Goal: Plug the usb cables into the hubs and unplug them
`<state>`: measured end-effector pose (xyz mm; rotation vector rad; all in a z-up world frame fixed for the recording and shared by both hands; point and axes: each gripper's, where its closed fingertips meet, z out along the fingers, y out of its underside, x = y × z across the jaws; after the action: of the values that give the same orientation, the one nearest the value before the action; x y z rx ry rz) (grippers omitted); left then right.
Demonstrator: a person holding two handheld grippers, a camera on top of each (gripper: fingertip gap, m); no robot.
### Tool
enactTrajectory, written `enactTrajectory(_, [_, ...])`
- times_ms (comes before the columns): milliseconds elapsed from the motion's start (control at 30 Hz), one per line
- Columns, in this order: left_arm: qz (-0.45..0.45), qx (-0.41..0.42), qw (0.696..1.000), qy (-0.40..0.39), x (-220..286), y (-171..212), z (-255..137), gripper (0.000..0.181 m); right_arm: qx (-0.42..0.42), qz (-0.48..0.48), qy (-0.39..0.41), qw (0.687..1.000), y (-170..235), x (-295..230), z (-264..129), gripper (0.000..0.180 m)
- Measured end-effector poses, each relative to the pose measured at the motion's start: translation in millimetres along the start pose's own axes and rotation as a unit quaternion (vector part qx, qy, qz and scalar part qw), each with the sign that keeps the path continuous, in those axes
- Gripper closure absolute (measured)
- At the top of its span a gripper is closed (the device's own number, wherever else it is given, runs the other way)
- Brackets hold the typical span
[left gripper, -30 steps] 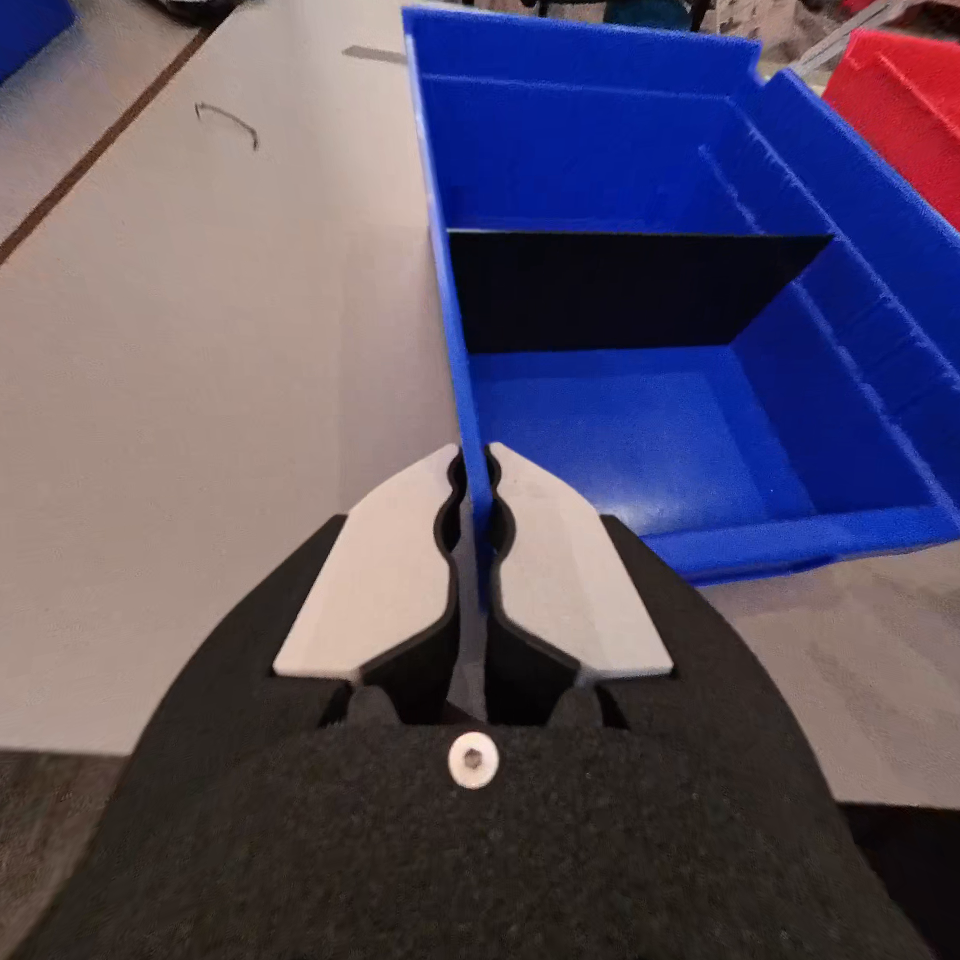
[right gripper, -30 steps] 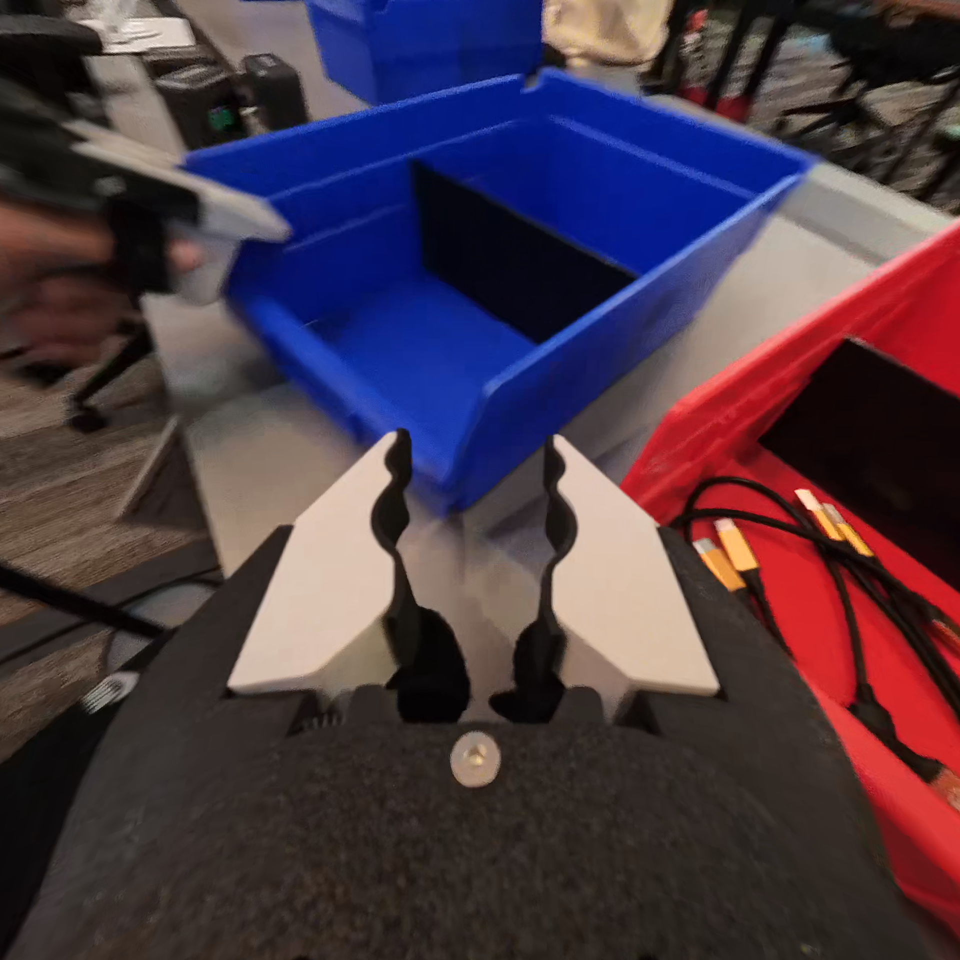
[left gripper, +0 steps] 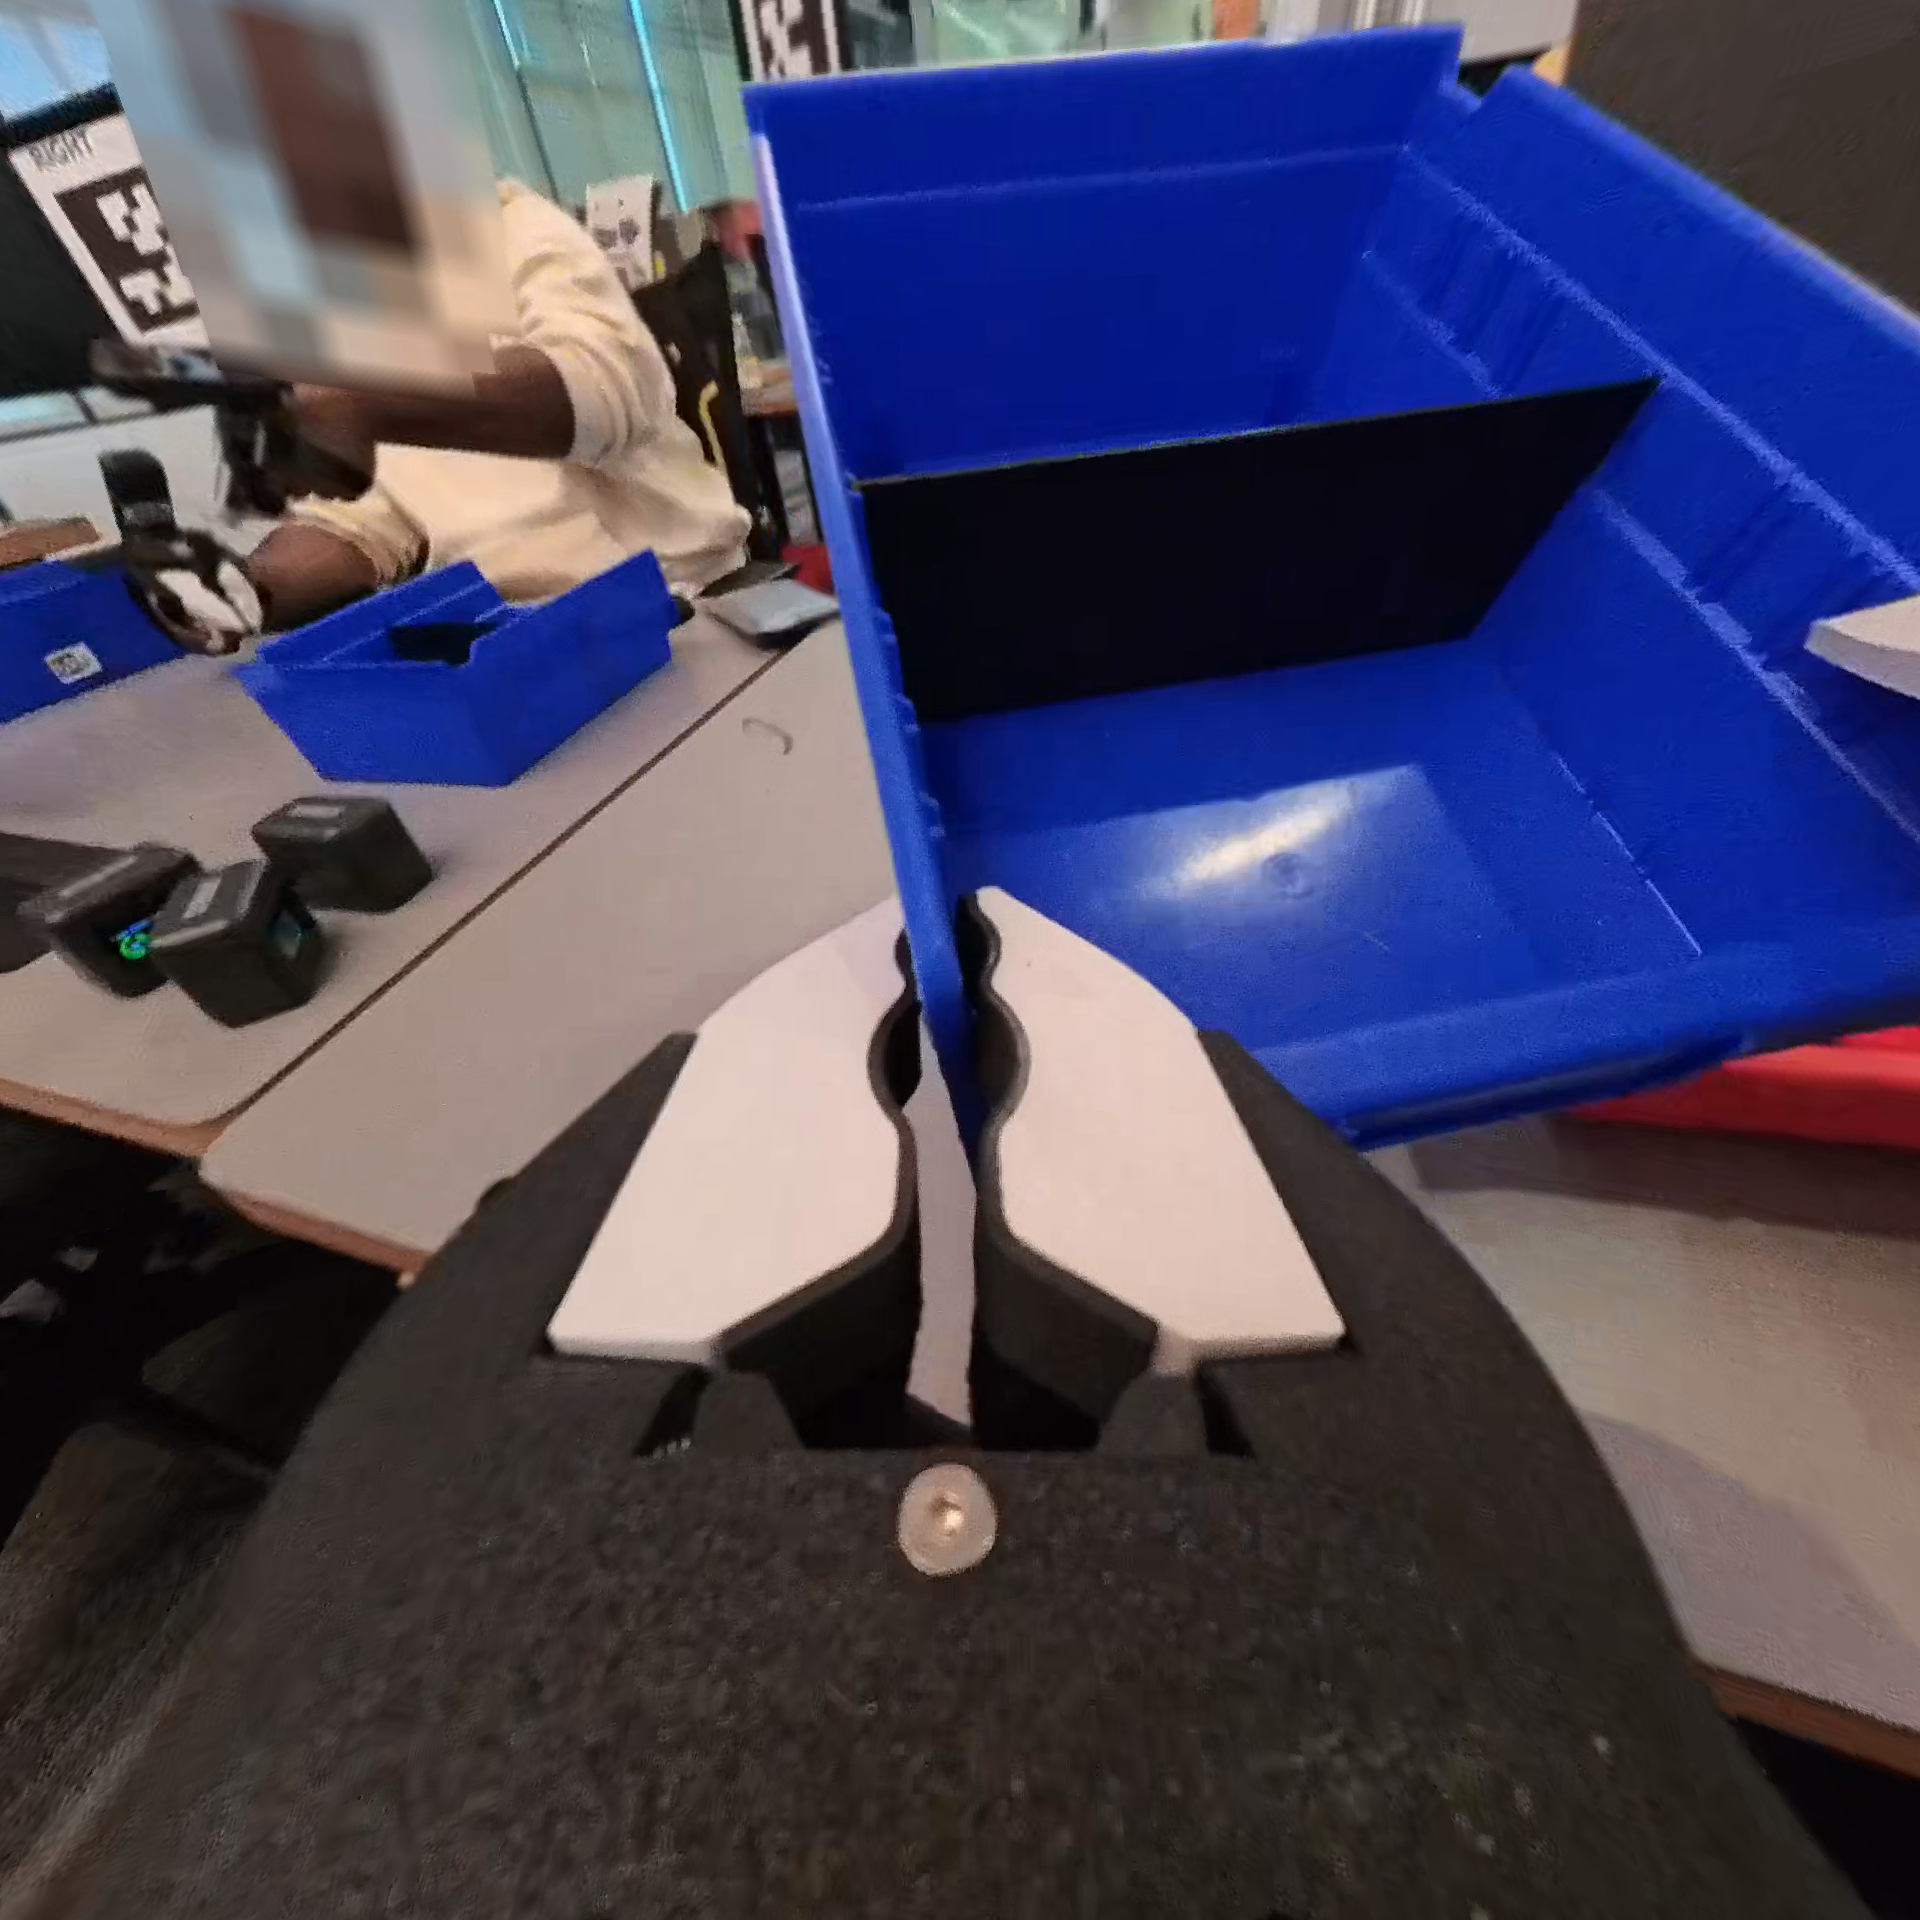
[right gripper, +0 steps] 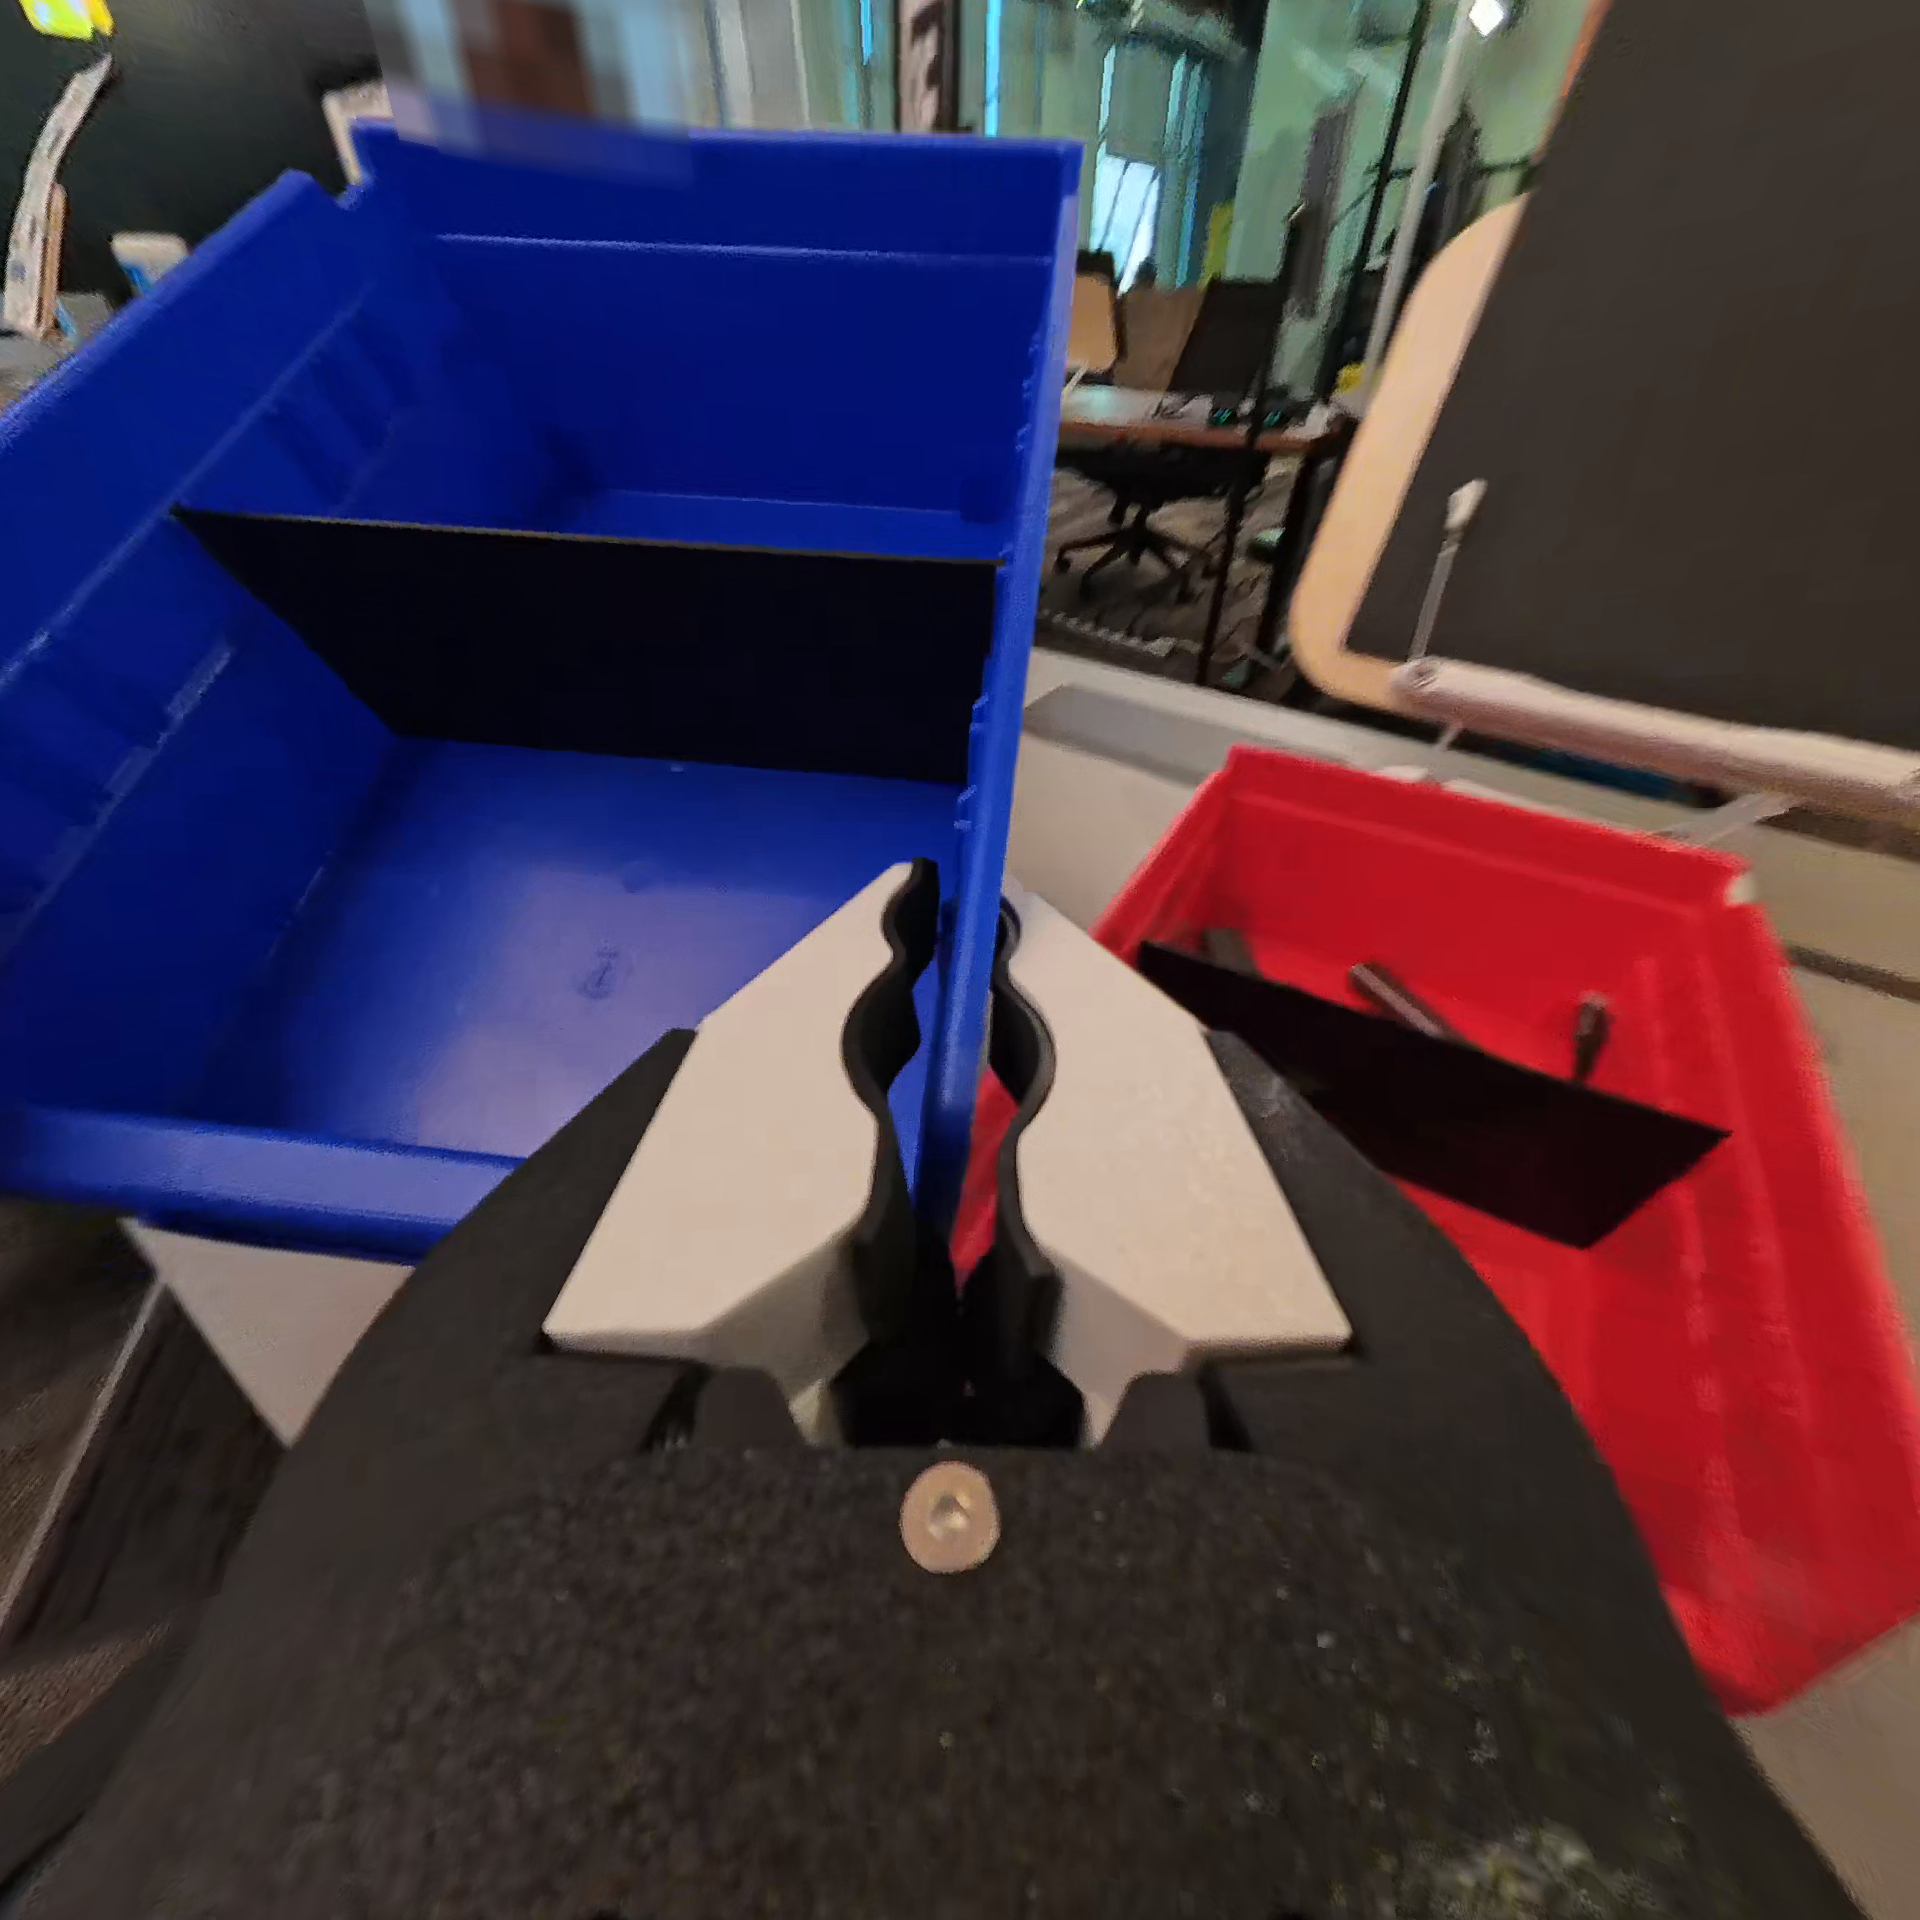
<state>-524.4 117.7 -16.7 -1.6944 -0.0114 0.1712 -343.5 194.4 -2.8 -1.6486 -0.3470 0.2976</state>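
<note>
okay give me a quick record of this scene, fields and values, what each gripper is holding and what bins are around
left gripper: shut on the left wall of the blue bin
right gripper: shut on the bin's right wall
blue bin state: tilted, nothing visible inside
divider: black, across the bin's middle
red bin: on the table to the right, black divider, dark items behind it
usb cables: not visible now
hubs: cannot tell
</note>
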Motion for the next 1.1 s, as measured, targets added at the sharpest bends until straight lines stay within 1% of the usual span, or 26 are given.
enactTrajectory(133, [0.010,0.050,0.997,0.055,55,-42,14,0.177,0.044,0.000,0.065,0.997,-34,63,-27,0.174])
enactTrajectory(267, [0.018,0.082,0.988,0.133,135,-75,29,0.176,0.067,0.010,0.150,0.986,-53,141,-66,0.174])
enactTrajectory(400, [0.030,0.087,0.972,0.216,230,-93,39,0.176,0.070,0.031,0.243,0.967,-53,225,-114,0.174])
enactTrajectory(500, [0.047,0.083,0.957,0.273,303,-93,39,0.176,0.066,0.063,0.301,0.949,-36,285,-150,0.175])
enactTrajectory(567, [0.058,0.072,0.948,0.303,348,-84,37,0.175,0.064,0.094,0.326,0.939,-18,321,-171,0.175])
enactTrajectory(633, [0.071,0.055,0.942,0.322,388,-69,37,0.175,0.054,0.130,0.331,0.933,10,353,-184,0.174])
enactTrajectory(700, [0.090,0.037,0.938,0.331,422,-48,38,0.175,0.028,0.161,0.334,0.928,44,382,-192,0.174])
enactTrajectory(800, [0.117,-0.010,0.930,0.350,465,-7,41,0.174,-0.027,0.180,0.344,0.921,97,417,-196,0.175])
enactTrajectory(867, [0.118,-0.052,0.924,0.360,483,20,46,0.173,-0.064,0.197,0.340,0.917,125,431,-194,0.174])
enactTrajectory(967, [0.107,-0.105,0.916,0.372,498,49,52,0.172,-0.104,0.221,0.318,0.916,148,445,-187,0.174])
enactTrajectory(1033, [0.099,-0.112,0.919,0.365,501,59,59,0.171,-0.082,0.269,0.278,0.918,153,449,-177,0.172])
enactTrajectory(1100, [0.094,-0.107,0.922,0.359,503,58,62,0.171,-0.062,0.303,0.242,0.920,151,451,-170,0.167])
